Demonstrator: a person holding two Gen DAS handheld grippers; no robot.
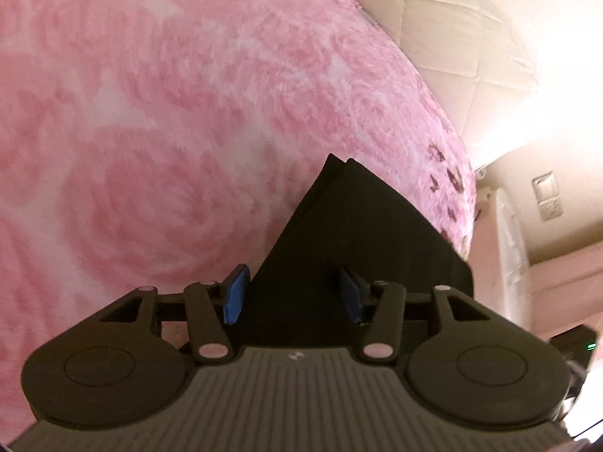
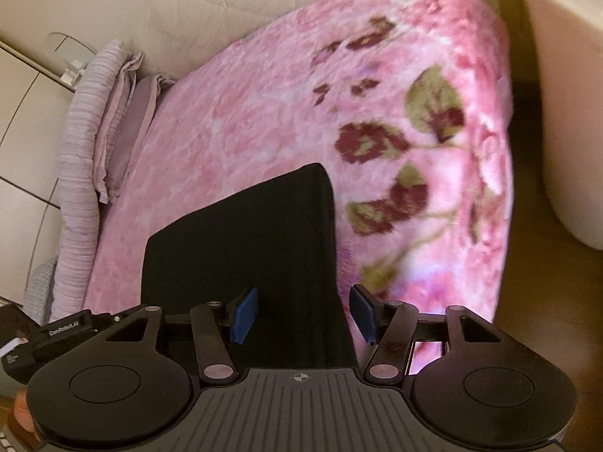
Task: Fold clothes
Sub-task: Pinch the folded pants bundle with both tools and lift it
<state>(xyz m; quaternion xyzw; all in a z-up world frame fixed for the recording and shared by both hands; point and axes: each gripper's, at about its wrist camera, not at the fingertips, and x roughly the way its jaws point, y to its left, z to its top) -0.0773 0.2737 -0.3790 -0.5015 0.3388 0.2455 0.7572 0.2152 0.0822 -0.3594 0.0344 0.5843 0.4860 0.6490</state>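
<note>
A folded black garment (image 1: 354, 233) lies flat on a pink floral blanket (image 1: 169, 120). In the left wrist view its layered corner points away from me. My left gripper (image 1: 294, 293) is open above the garment's near part, blue pads (image 1: 235, 295) apart, holding nothing. In the right wrist view the same black garment (image 2: 248, 241) stretches forward on the blanket (image 2: 339, 94). My right gripper (image 2: 303, 314) is open over its near right edge, blue pads (image 2: 245, 314) apart and empty.
A cream quilted headboard (image 1: 452, 19) stands behind the bed. Lilac pillows (image 2: 94, 132) lie along the bed's left side in the right wrist view. The blanket's edge drops to a dark wooden floor (image 2: 542, 301) on the right. The other gripper's body (image 2: 45, 335) shows at lower left.
</note>
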